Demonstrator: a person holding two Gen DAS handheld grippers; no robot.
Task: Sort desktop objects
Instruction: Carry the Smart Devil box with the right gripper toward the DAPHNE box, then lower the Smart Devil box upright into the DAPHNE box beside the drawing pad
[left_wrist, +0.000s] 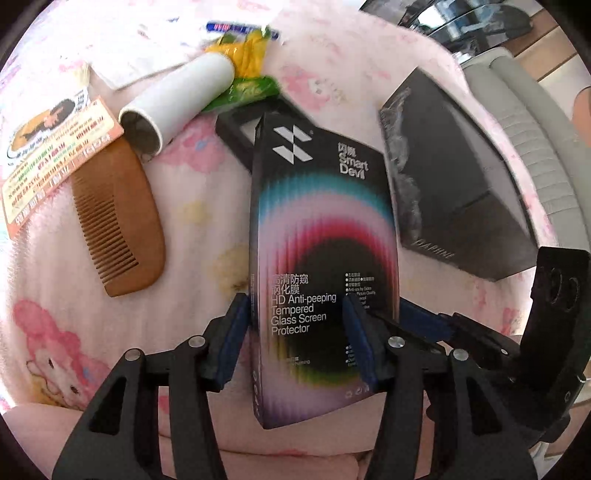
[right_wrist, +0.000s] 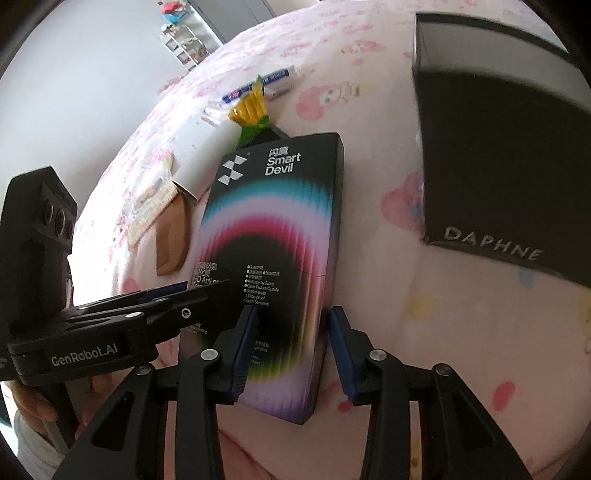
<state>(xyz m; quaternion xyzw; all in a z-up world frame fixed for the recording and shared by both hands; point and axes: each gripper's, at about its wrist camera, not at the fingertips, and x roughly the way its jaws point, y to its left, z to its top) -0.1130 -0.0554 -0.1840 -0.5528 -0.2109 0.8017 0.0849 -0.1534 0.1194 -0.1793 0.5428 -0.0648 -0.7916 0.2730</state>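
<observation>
Centre of frame: screen-protector box (left_wrist: 321, 258), clamped by the left hand-held gripper (left_wrist: 295, 332); the right hand-held gripper (right_wrist: 291, 350) straddles it, right pad apart. Upper right: black Daphne box (right_wrist: 498, 166), contents hidden. Left: comb (left_wrist: 118, 221), tube (left_wrist: 177, 99).

We count two boxes (left_wrist: 321, 236) (left_wrist: 454, 184), one comb (left_wrist: 118, 218), one tube (left_wrist: 177, 103), one card (left_wrist: 55, 155), two grippers (left_wrist: 295, 339) (right_wrist: 291, 350).

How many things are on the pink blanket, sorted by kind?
Boxes: 2, the screen protector box and the black Daphne box
Combs: 1, wooden
Cardboard tubes: 1, white
Snack wrappers: 1, yellow-green
Cards: 1, orange
Pens: 1, blue
Total: 7
</observation>
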